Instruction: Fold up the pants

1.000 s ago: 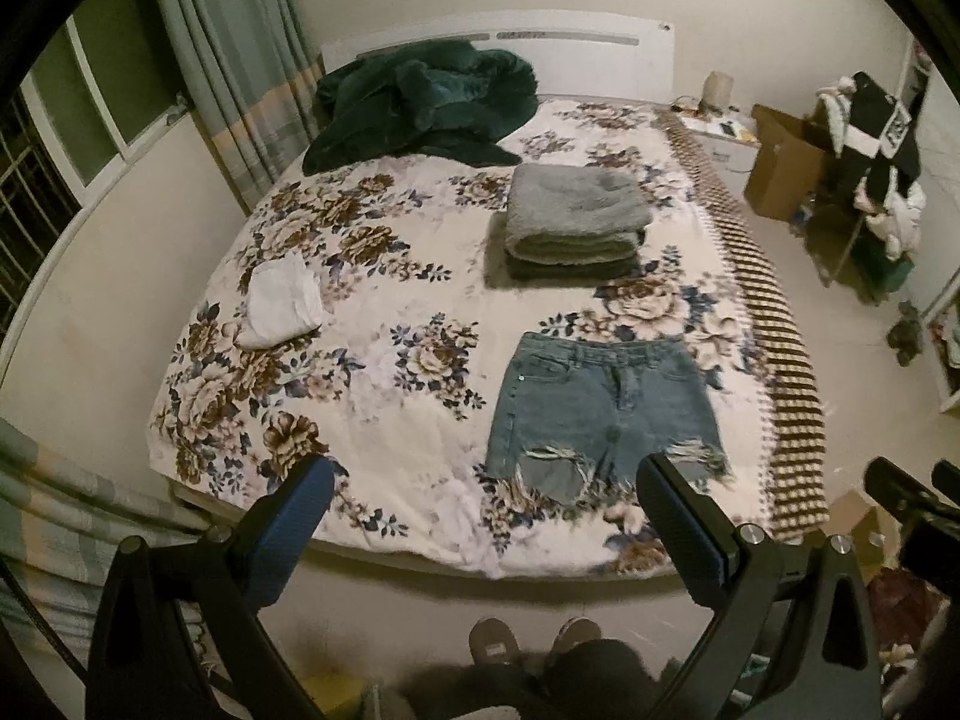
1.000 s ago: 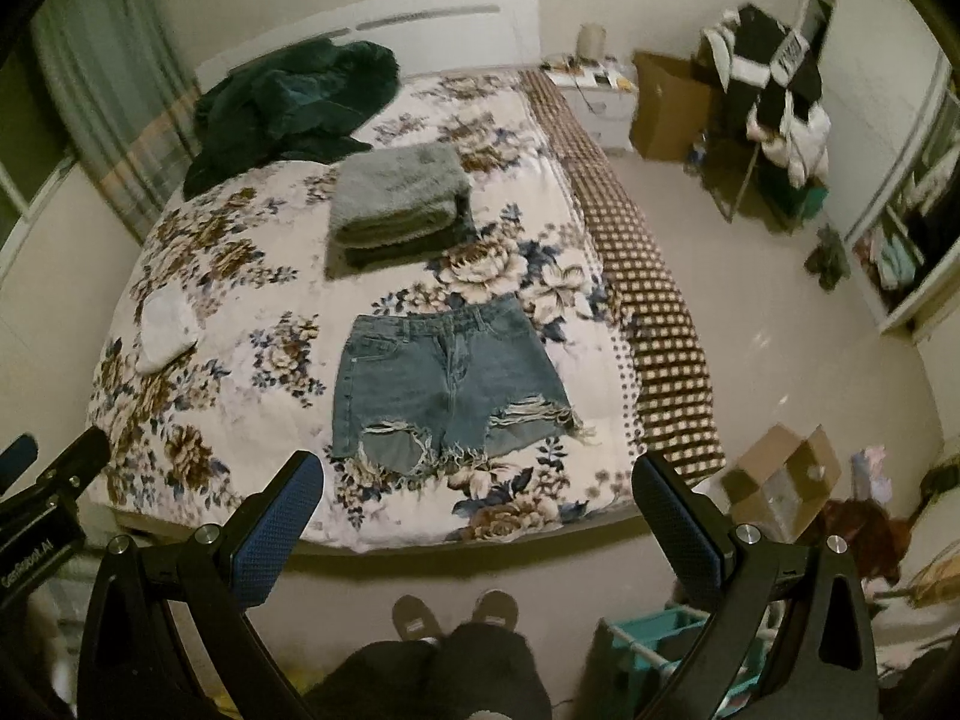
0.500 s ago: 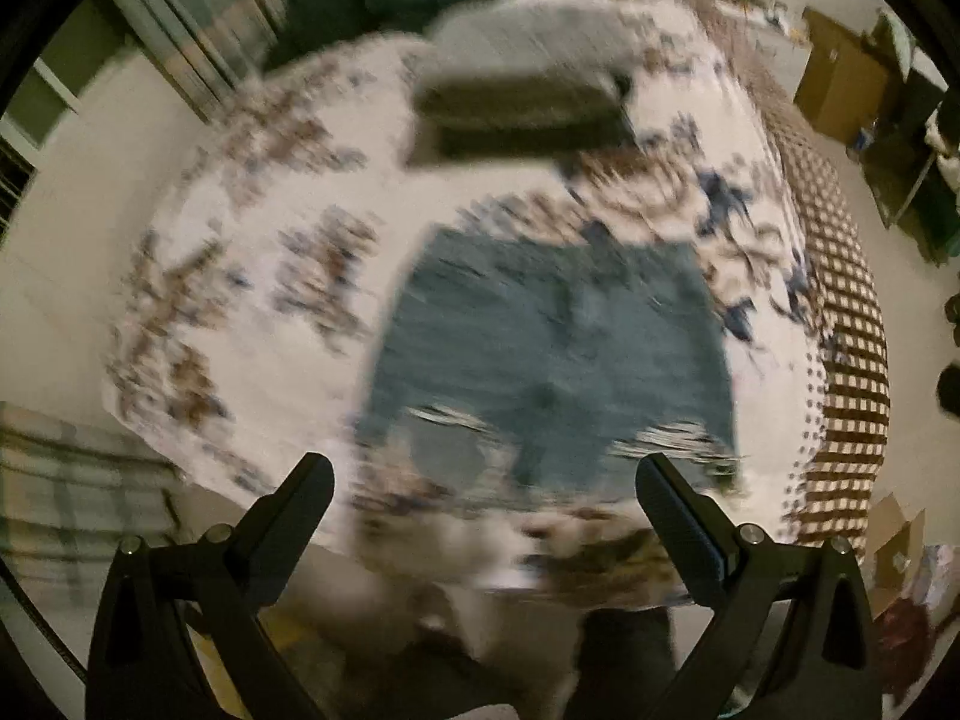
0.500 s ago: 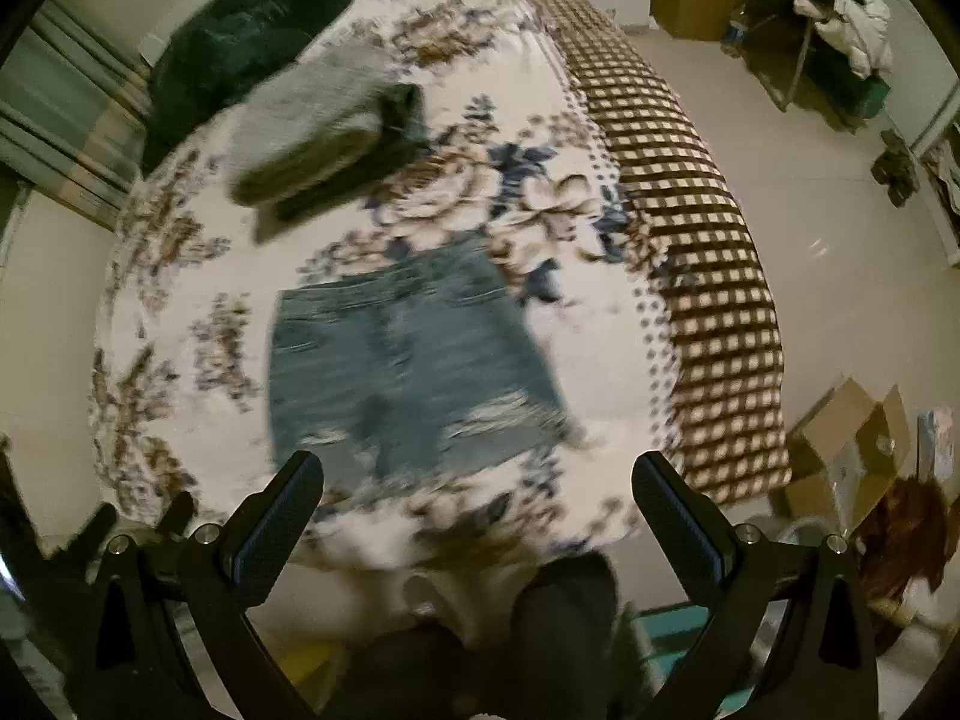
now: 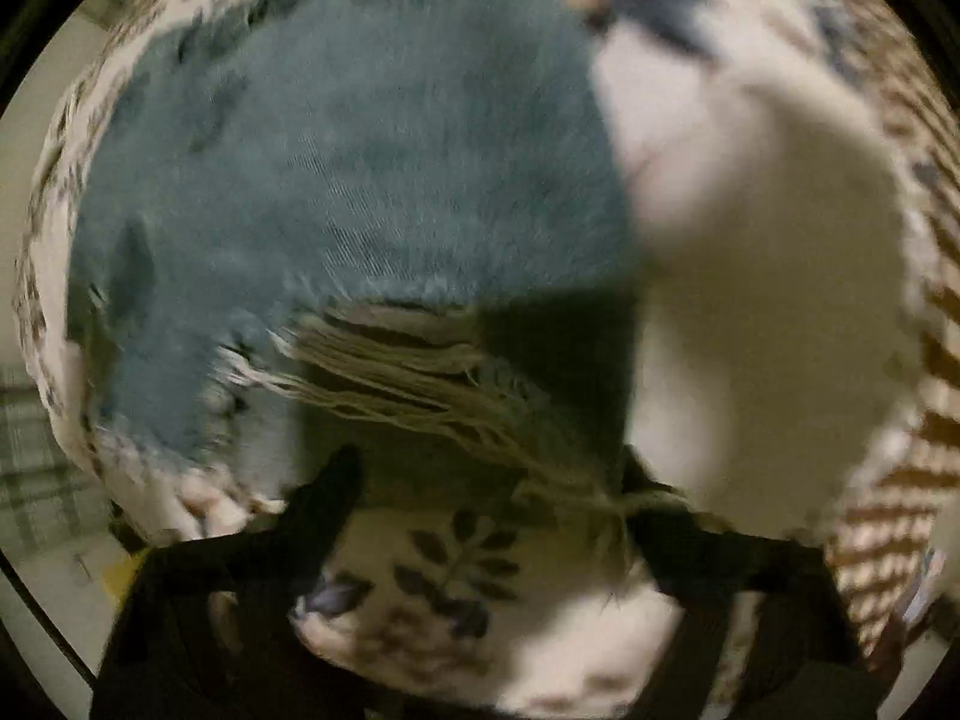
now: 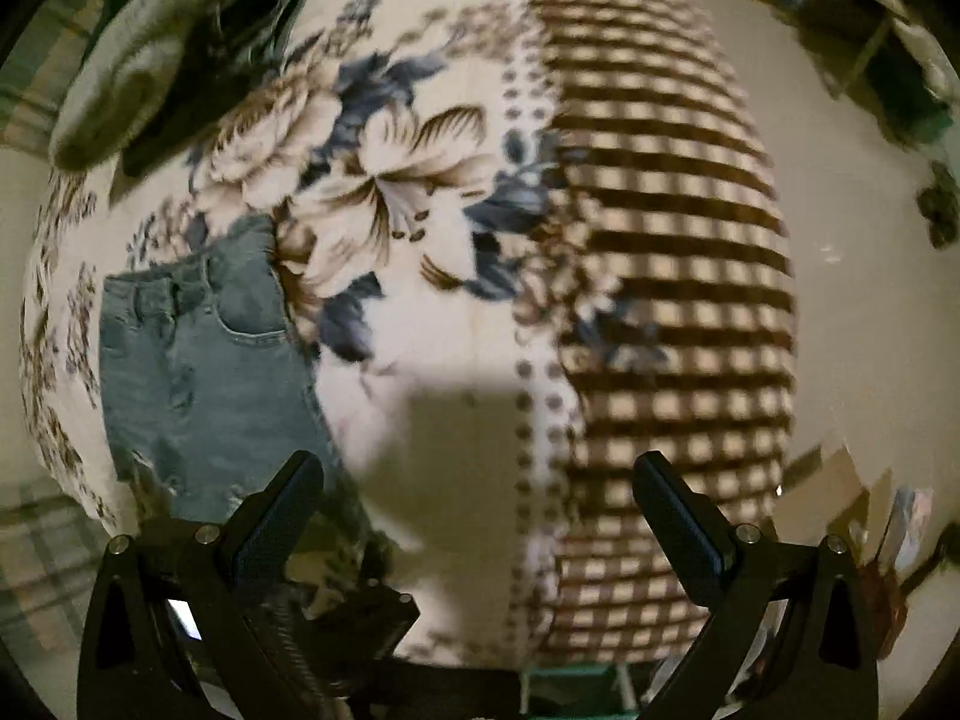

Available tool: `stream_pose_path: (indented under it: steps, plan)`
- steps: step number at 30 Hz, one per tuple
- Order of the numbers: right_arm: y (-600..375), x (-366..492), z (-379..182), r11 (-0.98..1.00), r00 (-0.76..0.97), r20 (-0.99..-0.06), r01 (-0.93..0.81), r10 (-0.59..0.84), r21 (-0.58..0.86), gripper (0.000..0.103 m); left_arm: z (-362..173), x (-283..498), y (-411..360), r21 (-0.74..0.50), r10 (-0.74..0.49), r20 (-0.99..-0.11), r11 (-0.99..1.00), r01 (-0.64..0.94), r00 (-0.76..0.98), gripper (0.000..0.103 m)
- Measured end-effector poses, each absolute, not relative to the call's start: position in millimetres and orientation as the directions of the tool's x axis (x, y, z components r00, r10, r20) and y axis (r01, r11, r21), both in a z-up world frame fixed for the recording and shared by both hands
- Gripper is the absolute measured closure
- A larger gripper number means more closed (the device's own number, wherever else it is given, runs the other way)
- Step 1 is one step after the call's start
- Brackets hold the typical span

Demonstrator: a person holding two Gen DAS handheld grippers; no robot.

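The denim shorts (image 5: 360, 168) lie flat on the floral bedspread (image 5: 768, 276) and fill the left wrist view, blurred. My left gripper (image 5: 486, 480) is open, low over the frayed hem (image 5: 408, 372) of the right leg, its fingers straddling the fringe. In the right wrist view the shorts (image 6: 204, 360) lie at the left, waistband away from me. My right gripper (image 6: 474, 498) is open and empty, just right of the shorts' right edge, above the bedspread (image 6: 432, 330).
A folded grey blanket on a dark one (image 6: 150, 66) lies farther up the bed. The checked brown border (image 6: 660, 252) runs along the bed's right edge, with bare floor (image 6: 858, 300) and a cardboard box (image 6: 840, 480) beyond.
Both grippers have dropped fast from high above the foot of the bed to just over the shorts' right side. Both stay open.
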State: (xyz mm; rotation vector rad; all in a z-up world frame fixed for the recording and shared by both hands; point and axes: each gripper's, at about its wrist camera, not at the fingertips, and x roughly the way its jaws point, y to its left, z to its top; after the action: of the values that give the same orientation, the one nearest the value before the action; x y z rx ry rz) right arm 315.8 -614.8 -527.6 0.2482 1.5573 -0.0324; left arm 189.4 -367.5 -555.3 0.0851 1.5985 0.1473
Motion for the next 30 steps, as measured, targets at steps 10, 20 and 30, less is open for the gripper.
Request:
stream_pose_path:
  steps: [10, 20, 30]
  plan:
    - [-513, 400, -610, 0.941, -0.05, -0.94, 0.037, 0.338, 0.337, 0.0, -511, 185, -318, -0.039, -0.027, -0.996, 0.986, -0.164, 0.08, 0.099]
    - [-445, 439, -615, 0.96, -0.04, -0.959, 0.009, 0.281, 0.28, 0.09, -422, 183, -217, -0.184, -0.129, -0.971, 0.942, -0.28, 0.203, 0.1]
    - [-368, 425, -506, 0.967, 0.049, -0.967, -0.042, 0.251, 0.249, 0.095, -395, 165, -110, -0.217, -0.116, -0.945, 0.922, -0.322, 0.306, 0.1]
